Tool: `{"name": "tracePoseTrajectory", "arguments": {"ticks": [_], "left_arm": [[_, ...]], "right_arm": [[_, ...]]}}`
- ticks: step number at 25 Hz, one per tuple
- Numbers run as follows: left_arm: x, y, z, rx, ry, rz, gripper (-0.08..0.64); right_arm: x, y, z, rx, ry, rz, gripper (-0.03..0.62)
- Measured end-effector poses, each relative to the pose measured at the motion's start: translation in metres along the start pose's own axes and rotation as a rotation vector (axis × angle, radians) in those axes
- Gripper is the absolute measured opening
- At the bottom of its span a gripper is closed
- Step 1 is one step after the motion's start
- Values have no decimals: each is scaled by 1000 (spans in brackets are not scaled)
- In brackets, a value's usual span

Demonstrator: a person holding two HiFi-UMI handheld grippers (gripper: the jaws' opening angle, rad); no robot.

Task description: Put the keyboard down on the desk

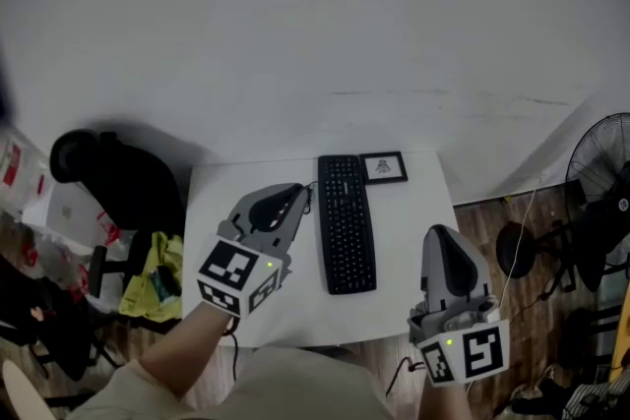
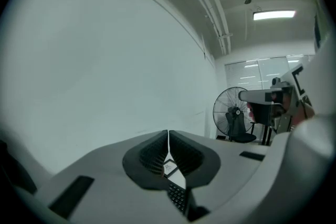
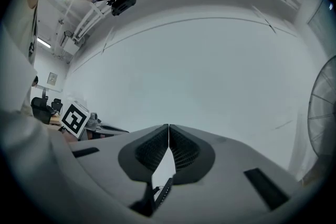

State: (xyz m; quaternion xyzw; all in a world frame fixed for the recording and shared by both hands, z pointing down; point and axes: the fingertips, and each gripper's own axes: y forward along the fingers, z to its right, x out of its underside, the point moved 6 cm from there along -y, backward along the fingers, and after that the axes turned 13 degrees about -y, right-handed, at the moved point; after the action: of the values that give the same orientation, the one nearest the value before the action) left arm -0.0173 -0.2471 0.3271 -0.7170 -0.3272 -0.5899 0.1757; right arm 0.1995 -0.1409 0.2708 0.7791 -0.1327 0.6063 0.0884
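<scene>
Pretty dim and flat overall, and the head view looks soft. Both gripper views are heavy fisheye with black corners, and a ceiling light [image 2: 274, 15] glares white in the left one.

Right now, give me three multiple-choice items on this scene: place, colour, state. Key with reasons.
1. The keyboard lies: A on the desk; B on the floor; C on a chair.
2. The keyboard is: A white; B black; C red.
3. The left gripper is: A wide open; B shut on the keyboard; C shut, empty.
Key: 1 A, it lies flat on the white top; 2 B, keys and case are black; 3 C, its pads meet with nothing between.
</scene>
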Motion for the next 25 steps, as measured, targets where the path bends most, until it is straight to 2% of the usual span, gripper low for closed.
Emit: {"name": "tracePoseTrajectory", "arguments": {"ticks": [7, 11, 17, 25], "left_arm": [[-24, -42, 34, 86, 90, 81, 25], [-20, -60, 40, 112, 88, 109, 25], [3, -75, 30, 75, 95, 55, 25], [54, -71, 22, 64, 37, -64, 22]], "right_arm": [[-23, -16, -13, -19, -18, 32, 26], [-19, -16, -22, -39, -14, 5, 25], [-5, -13, -33, -62, -10, -44, 26], [31, -8, -43, -88, 41, -123, 25]]}}
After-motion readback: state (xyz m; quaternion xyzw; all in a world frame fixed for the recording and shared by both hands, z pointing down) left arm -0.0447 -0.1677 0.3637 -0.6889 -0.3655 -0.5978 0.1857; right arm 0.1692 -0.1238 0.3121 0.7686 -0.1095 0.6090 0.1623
